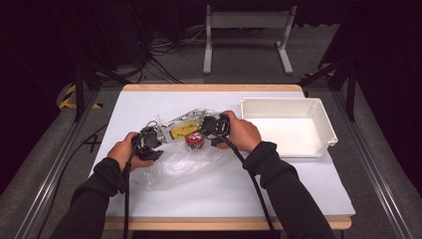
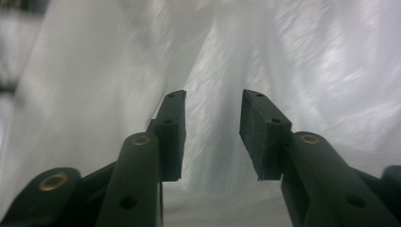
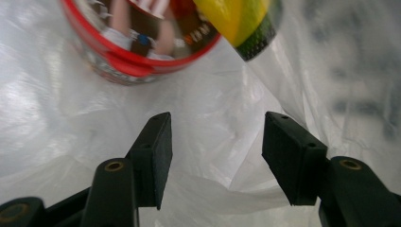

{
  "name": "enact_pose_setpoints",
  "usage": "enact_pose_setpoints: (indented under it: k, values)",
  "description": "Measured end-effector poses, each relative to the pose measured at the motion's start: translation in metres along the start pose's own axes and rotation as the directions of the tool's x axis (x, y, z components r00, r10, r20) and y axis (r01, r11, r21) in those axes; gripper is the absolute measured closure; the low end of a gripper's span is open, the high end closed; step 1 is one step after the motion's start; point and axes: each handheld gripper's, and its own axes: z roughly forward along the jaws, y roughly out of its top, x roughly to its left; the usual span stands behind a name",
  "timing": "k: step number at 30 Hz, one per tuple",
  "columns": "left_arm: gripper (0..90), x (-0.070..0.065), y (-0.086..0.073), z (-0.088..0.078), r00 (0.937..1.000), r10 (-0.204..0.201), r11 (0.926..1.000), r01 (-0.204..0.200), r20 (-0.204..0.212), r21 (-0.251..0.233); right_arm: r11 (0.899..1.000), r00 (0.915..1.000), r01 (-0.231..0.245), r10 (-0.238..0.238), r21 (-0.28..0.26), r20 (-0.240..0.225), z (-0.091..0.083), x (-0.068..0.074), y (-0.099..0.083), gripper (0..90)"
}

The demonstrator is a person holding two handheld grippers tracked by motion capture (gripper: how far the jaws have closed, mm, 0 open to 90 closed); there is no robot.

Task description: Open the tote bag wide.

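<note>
- While lying crumpled mid-bench, clear plastic bag (image 1: 184, 162) held a red-rimmed tub (image 1: 193, 140) and yellow packet (image 1: 180, 131).
- Left tool (image 2: 212, 135) spread, only bag film between jaws.
- Right tool (image 3: 217, 158) spread over bag, pinching nothing.
- White bin (image 1: 326, 127) sat right.

High view: bright, evenly lit counter (image 1: 308, 184) at centre, surroundings falling to near-black at the frame edges. Both gripper views: soft, motion-blurred plastic bag (image 2: 94, 71) with pale glare; upper-frame objects out of focus.
</note>
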Motion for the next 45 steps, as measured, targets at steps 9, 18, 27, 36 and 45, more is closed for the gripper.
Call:
enact_pose_setpoints:
  k: [9, 18, 27, 36, 45]
  values:
    - [52.5, 0.020, -0.015, 0.010, 0.9807, -0.078, 0.9949, 0.088, -0.179, 0.049, 0.998, 0.9998, -0.013, 0.012, 0.063, 0.019, 0.011, -0.005, -0.005, 43.8]
    - [53.4, 0.036, -0.029, 0.017, 0.9604, -0.151, 0.9868, 0.161, -0.234, 0.022, 0.991, 0.9970, -0.050, 0.042, 0.123, 0.066, 0.023, -0.009, -0.008, 45.3]
    - [64.1, 0.044, -0.044, 0.019, 0.9703, -0.213, 0.9769, 0.212, -0.114, -0.028, 0.984, 0.9970, -0.075, 0.071, 0.161, 0.031, 0.032, -0.011, -0.014, 49.9]
    - [60.5, 0.045, -0.047, 0.025, 0.9646, -0.258, 0.9648, 0.254, -0.055, -0.066, 0.983, 0.9970, -0.074, 0.069, 0.171, 0.034, 0.038, -0.008, -0.013, 47.1]
    - [56.0, 0.044, -0.047, 0.009, 0.9615, -0.265, 0.9491, 0.248, -0.071, -0.195, 0.992, 0.9941, -0.104, 0.102, 0.065, 0.035, 0.021, -0.012, -0.013, 45.1]
